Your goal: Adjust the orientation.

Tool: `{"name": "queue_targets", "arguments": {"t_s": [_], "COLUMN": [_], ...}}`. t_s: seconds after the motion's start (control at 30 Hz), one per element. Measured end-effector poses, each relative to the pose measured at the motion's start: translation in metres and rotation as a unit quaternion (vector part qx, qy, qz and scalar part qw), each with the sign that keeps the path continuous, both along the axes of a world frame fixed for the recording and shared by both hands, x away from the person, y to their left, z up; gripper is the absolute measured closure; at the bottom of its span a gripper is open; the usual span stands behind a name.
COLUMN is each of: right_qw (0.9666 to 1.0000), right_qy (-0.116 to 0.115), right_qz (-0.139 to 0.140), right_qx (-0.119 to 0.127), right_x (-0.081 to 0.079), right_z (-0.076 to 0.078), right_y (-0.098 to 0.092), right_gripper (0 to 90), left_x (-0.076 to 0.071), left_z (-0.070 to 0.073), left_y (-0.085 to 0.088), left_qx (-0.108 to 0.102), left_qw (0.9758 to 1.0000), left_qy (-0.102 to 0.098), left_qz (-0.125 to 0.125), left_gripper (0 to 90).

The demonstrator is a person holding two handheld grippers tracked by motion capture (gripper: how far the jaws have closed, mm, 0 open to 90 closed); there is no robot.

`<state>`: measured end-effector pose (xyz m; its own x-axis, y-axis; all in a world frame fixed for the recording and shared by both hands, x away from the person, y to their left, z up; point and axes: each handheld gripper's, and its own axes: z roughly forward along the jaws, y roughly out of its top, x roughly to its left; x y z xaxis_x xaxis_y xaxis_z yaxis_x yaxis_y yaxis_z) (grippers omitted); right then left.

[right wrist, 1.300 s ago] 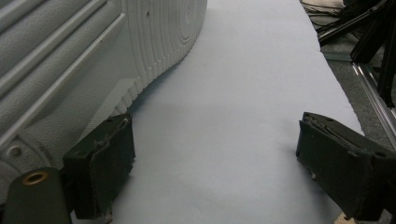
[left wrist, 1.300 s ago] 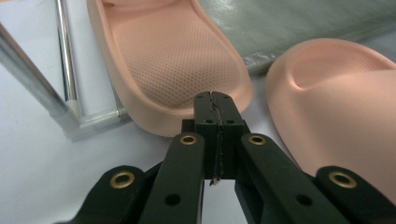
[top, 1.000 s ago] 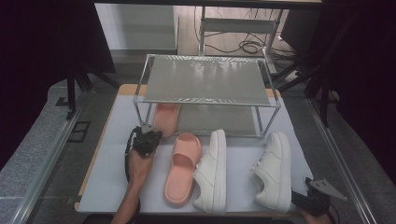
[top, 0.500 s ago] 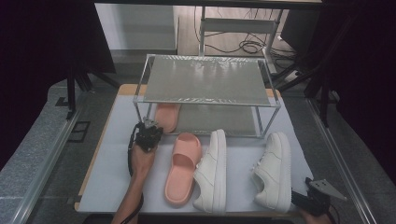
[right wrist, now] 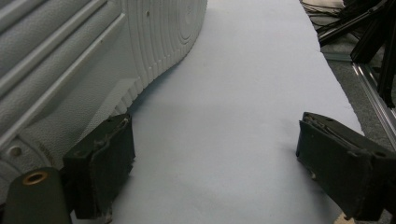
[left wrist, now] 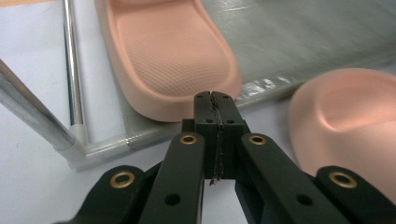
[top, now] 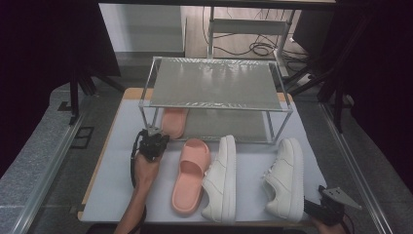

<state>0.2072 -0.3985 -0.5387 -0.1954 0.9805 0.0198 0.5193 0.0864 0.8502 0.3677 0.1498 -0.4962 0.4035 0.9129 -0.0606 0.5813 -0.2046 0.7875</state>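
1. White sheeting is spread over the table, and a metal-framed shoe rack with two mesh shelves is set at its far side.
2. One pink slide sandal is seen lying on the rack's lower shelf, at its left end, heel towards the person.
3. The second pink slide sandal is laid on the sheet in front of the rack, just beside a white sneaker; another white sneaker is placed farther right, apart from it.
4. The left gripper is held at the rack's front left corner post, just short of the shelved sandal's heel; in the left gripper view its jaws are pressed fully together with nothing between them, and the sandal's heel is seen immediately ahead of the tips.
5. The right gripper is kept low at the table's near right corner; in the right gripper view its jaws are spread wide over bare sheet, with the sneaker's ribbed sole beside the left jaw, no pad being pressed on it.
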Motion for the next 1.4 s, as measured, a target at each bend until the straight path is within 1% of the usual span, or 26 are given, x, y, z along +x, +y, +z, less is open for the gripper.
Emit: {"name": "queue_targets", "arguments": {"t_s": [0.1, 0.2, 0.27, 0.43, 0.53, 0.6, 0.63, 0.67, 0.7, 0.77, 0.8, 0.83, 0.9, 0.93, 0.97, 1.0, 1.03, 1.07, 1.17, 1.2, 1.27, 1.33, 1.4], "right_qw": [1.0000, 1.0000, 1.0000, 1.0000, 1.0000, 1.0000, 1.0000, 1.0000, 1.0000, 1.0000, 1.0000, 1.0000, 1.0000, 1.0000, 1.0000, 1.0000, 1.0000, 1.0000, 1.0000, 1.0000, 1.0000, 1.0000, 1.0000], "right_qy": [0.000, 0.000, 0.000, 0.000, 0.000, -0.001, -0.001, 0.000, 0.000, 0.000, -0.001, -0.001, 0.000, 0.000, 0.000, 0.000, 0.000, -0.001, 0.000, -0.001, -0.001, -0.001, -0.001], "right_qz": [0.000, 0.000, 0.000, 0.000, 0.000, 0.000, 0.000, -0.001, 0.000, 0.000, -0.001, 0.000, -0.001, -0.001, -0.001, -0.001, -0.001, -0.001, -0.001, -0.001, -0.001, -0.001, -0.001], "right_qx": [0.000, 0.000, 0.000, 0.000, 0.000, 0.000, 0.000, 0.001, 0.000, 0.001, 0.001, 0.000, 0.001, 0.001, 0.001, 0.001, 0.001, 0.000, 0.001, 0.000, 0.001, 0.000, 0.001], "right_x": [0.000, 0.000, 0.000, 0.000, 0.000, 0.000, 0.000, 0.000, 0.000, 0.000, 0.000, 0.000, 0.000, 0.000, 0.000, 0.000, 0.000, 0.000, 0.000, 0.000, 0.000, 0.000, 0.000], "right_z": [0.000, 0.000, 0.000, 0.000, 0.000, 0.000, 0.000, 0.000, 0.000, 0.000, 0.000, 0.000, 0.000, 0.000, 0.000, 0.000, 0.000, 0.000, 0.000, 0.000, 0.000, 0.000, 0.000], "right_y": [0.000, 0.000, 0.000, 0.000, 0.000, 0.000, 0.000, 0.000, 0.000, 0.000, 0.000, 0.000, 0.000, 0.000, 0.000, 0.000, 0.000, 0.000, 0.000, 0.000, 0.000, 0.000, 0.000], "right_gripper": [11.7, 11.7, 11.7, 11.7, 11.7, 11.7, 11.7, 11.7, 11.7, 11.7, 11.7, 11.7, 11.7, 11.7, 11.7, 11.7, 11.7, 11.7, 11.7, 11.7, 11.7, 11.7, 11.7], "left_x": [-0.007, -0.015, -0.020, -0.033, -0.041, -0.049, -0.049, -0.052, -0.054, -0.059, -0.062, -0.067, -0.070, -0.075, -0.075, -0.080, -0.080, -0.083, -0.091, -0.094, -0.098, -0.100, -0.101], "left_z": [0.005, 0.009, 0.012, 0.018, 0.021, 0.023, 0.023, 0.023, 0.023, 0.022, 0.022, 0.022, 0.022, 0.022, 0.022, 0.023, 0.023, 0.023, 0.024, 0.024, 0.025, 0.024, 0.023], "left_y": [0.000, 0.003, 0.004, 0.009, 0.010, 0.012, 0.012, 0.012, 0.013, 0.013, 0.013, 0.014, 0.014, 0.013, 0.013, 0.012, 0.012, 0.012, 0.010, 0.009, 0.005, 0.001, -0.003], "left_qx": [0.001, -0.003, 0.000, -0.009, -0.006, -0.013, -0.013, -0.012, -0.012, -0.017, -0.017, -0.021, -0.025, -0.025, -0.025, -0.028, -0.028, -0.031, -0.039, -0.039, -0.034, -0.034, -0.033], "left_qw": [0.9999, 0.9998, 0.9998, 0.9994, 0.9992, 0.9989, 0.9989, 0.9987, 0.9986, 0.9983, 0.9982, 0.9979, 0.9977, 0.9974, 0.9974, 0.9972, 0.9972, 0.9969, 0.9962, 0.9961, 0.9960, 0.9954, 0.9949], "left_qy": [0.001, -0.002, -0.005, -0.008, -0.010, -0.008, -0.008, -0.009, -0.009, -0.006, -0.006, -0.005, -0.004, -0.001, -0.001, -0.002, -0.002, -0.001, -0.004, -0.003, -0.004, -0.002, -0.003], "left_qz": [-0.010, -0.017, -0.021, -0.031, -0.037, -0.044, -0.044, -0.048, -0.050, -0.055, -0.057, -0.061, -0.063, -0.067, -0.067, -0.070, -0.070, -0.072, -0.077, -0.080, -0.083, -0.089, -0.095], "left_gripper": [89.7, 88.5, 87.1, 83.7, 82.1, 79.1, 77.3, 77.3, 75.1, 73.0, 69.4, 68.6, 67.5, 64.1, 62.8, 60.9, 59.2, 59.2, 51.6, 47.1, 45.9, 43.7, 43.4]}}
